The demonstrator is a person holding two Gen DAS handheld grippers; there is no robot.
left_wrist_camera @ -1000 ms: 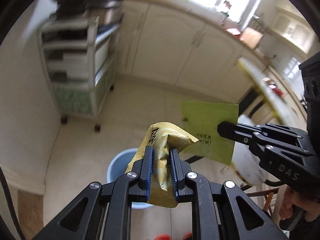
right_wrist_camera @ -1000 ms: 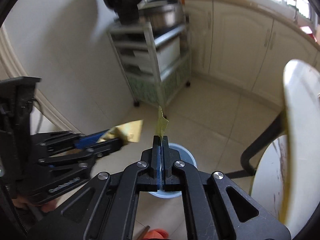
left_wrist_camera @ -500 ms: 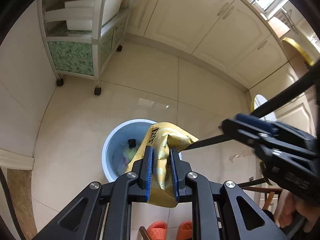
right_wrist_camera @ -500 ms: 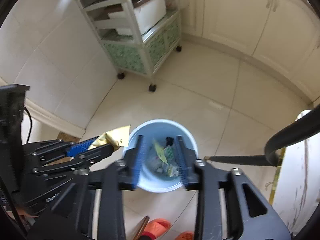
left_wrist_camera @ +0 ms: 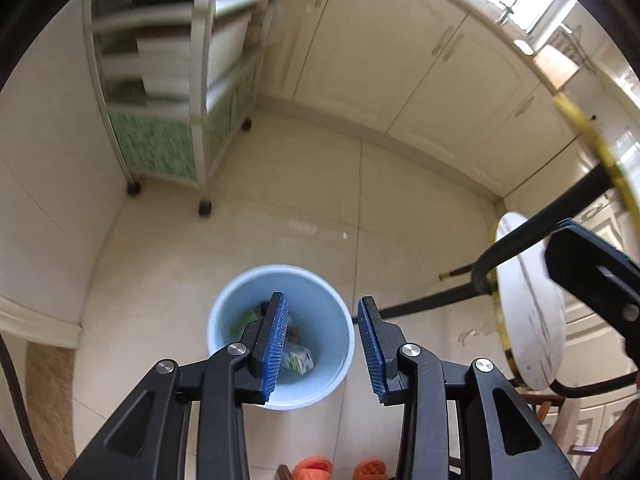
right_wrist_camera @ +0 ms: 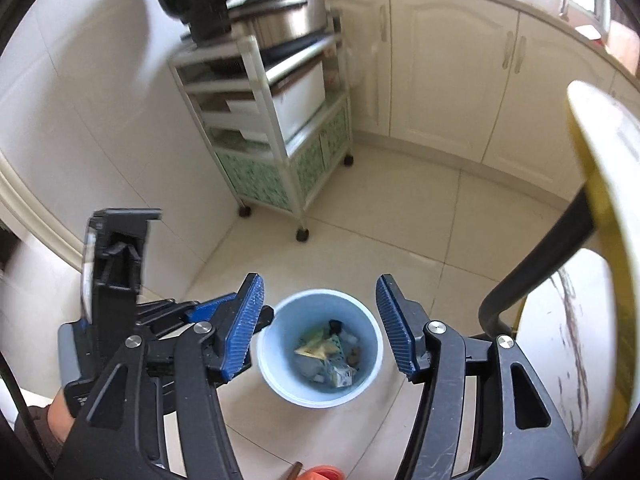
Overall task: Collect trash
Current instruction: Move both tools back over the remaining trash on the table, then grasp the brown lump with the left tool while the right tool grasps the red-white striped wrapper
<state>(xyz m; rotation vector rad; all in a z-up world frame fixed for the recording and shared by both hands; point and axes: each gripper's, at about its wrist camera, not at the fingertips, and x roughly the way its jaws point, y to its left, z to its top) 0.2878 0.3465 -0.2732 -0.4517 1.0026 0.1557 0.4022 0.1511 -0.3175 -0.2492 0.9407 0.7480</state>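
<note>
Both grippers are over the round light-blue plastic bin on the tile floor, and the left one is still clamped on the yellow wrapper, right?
Not quite. The left gripper holds nothing: its jaws are opening with only air between them, as the left wrist view shows. The yellow wrapper already lies inside the round light-blue plastic bin. The right gripper is over the bin too, as you said.

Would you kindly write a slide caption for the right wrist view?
Right gripper, jaws opening and empty, poised over the blue trash bin holding wrappers on the kitchen floor.
</note>
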